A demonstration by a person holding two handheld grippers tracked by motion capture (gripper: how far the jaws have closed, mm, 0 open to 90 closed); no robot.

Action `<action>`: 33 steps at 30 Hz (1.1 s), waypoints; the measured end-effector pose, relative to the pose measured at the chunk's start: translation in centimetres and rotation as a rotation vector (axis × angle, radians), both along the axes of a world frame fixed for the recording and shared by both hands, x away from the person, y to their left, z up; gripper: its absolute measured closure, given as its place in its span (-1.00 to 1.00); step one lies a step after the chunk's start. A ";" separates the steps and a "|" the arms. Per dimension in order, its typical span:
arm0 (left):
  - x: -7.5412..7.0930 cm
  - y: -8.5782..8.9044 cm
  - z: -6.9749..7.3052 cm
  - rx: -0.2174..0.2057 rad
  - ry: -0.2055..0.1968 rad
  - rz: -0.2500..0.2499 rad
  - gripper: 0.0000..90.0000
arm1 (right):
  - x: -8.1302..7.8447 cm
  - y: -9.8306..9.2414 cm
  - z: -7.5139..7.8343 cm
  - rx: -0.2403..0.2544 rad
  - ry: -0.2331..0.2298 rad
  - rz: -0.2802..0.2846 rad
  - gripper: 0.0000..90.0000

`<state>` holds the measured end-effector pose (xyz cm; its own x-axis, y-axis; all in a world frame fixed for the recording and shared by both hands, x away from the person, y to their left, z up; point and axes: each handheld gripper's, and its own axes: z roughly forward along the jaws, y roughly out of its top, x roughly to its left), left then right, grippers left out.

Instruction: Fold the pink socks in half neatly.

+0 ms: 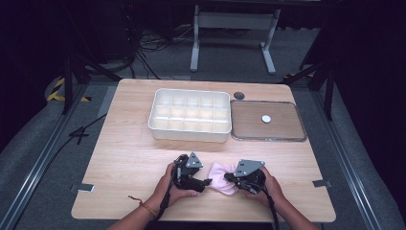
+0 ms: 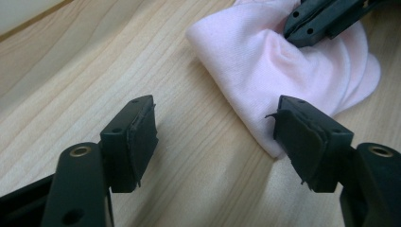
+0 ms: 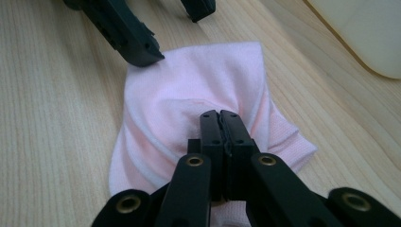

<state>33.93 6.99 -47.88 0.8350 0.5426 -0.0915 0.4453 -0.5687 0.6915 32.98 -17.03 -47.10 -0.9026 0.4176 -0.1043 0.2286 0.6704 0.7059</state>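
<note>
A light wooden table (image 1: 124, 143) stands on a grey carpeted floor (image 1: 38, 143) in a dark room, with cables and a metal frame stand (image 1: 234, 33) beyond its far edge.

The pink cloth (image 1: 221, 176) lies bunched on the near middle of the table, between the two grippers and well inside the near edge. In the right gripper view the cloth (image 3: 198, 90) is gathered into folds that converge on the jaws.

The right gripper (image 3: 220, 116) has its jaws pressed together on a pinch of the cloth at its centre. In the high view the right gripper (image 1: 229, 177) sits at the right side of the cloth, held by the right hand (image 1: 268, 187).

The left gripper (image 2: 215, 127) has its jaws standing apart, with bare table between them; one pad lies against the cloth's near corner (image 2: 265, 137) without clamping it. In the high view the left gripper (image 1: 207, 181) lies at the left side of the cloth, held by the left hand (image 1: 170, 184).

Open table surrounds the cloth on the left, right and far sides. A white compartment tray (image 1: 158, 122) stands farther back, well apart from the cloth. Just beside it, on its right, lies a clear flat lid (image 1: 299, 122), with a small white disc (image 1: 266, 118) on it. A dark round grommet (image 1: 239, 95) sits near the far edge.
</note>
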 end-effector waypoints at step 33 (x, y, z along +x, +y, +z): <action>0.0 -0.3 0.0 -0.026 0.016 -0.011 -0.09 | -0.5 0.4 -0.1 0.026 0.029 0.014 0.96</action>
<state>33.95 6.73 -47.86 0.8394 0.5303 -0.1193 0.4503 -0.5557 0.6989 32.51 -16.63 -47.24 -0.9107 0.4075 -0.0670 0.2403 0.6550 0.7164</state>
